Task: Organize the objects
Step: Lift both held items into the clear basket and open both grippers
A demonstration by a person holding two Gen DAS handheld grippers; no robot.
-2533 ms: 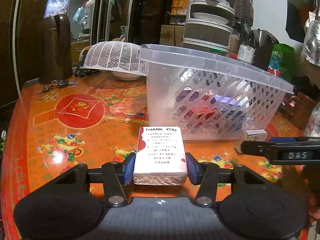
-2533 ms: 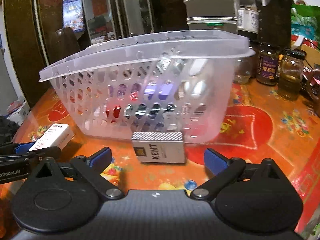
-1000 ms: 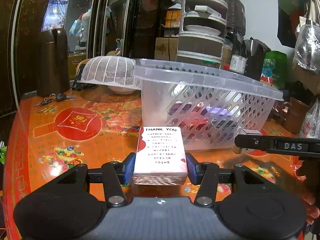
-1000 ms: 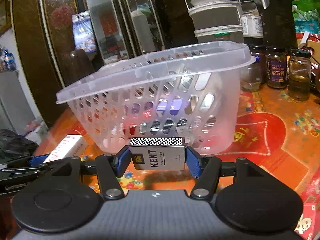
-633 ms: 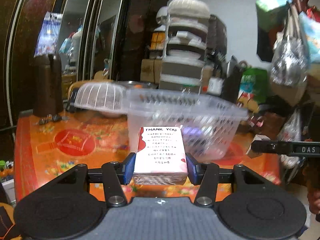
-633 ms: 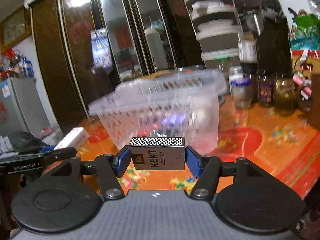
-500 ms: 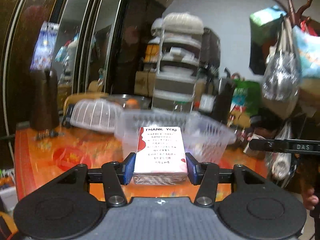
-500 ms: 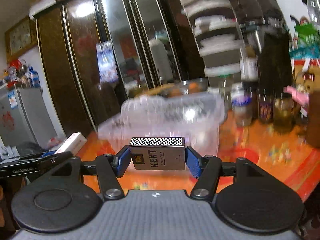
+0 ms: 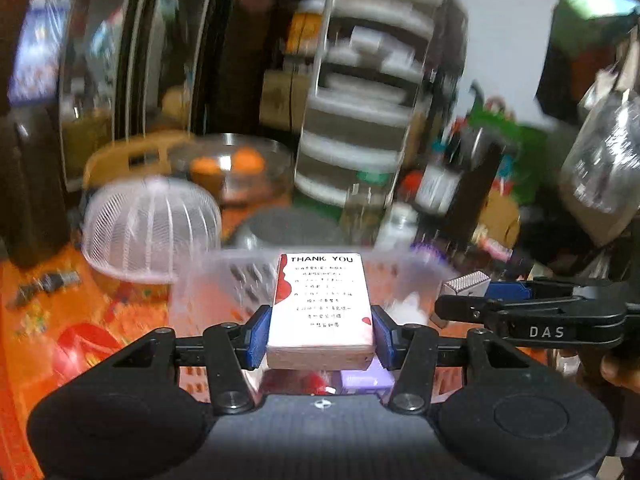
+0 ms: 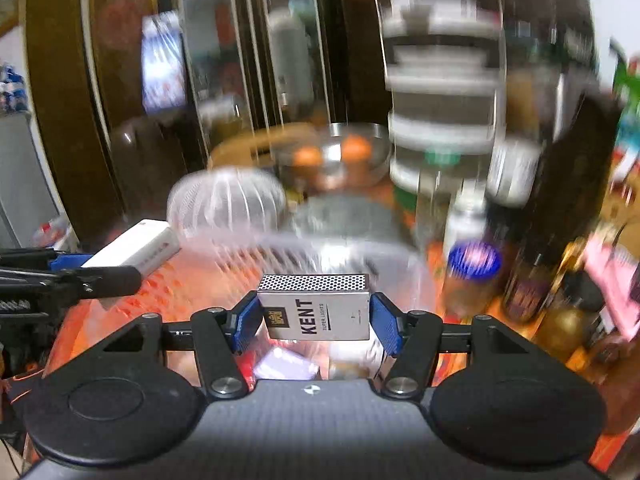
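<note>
My left gripper [image 9: 320,338] is shut on a white "THANK YOU" tissue pack [image 9: 320,304] and holds it above the clear plastic basket [image 9: 224,276]. My right gripper [image 10: 314,322] is shut on a silver KENT cigarette box [image 10: 316,308], also raised over the basket [image 10: 400,276]. The right gripper with the silver box shows at the right of the left wrist view [image 9: 500,304]. The left gripper with the white pack shows at the left of the right wrist view [image 10: 120,256]. Red and purple items [image 9: 360,382] lie inside the basket below. Both views are blurred.
A white mesh dome cover [image 9: 152,232] sits behind the basket on the orange patterned table [image 9: 60,320]. A metal bowl with oranges [image 9: 232,168], a stacked steamer [image 9: 368,120], jars and bottles [image 10: 472,272] crowd the back and right.
Both grippers have risen with their boxes from the table in front of the basket to above its rim. The right gripper closed on the KENT box earlier.
</note>
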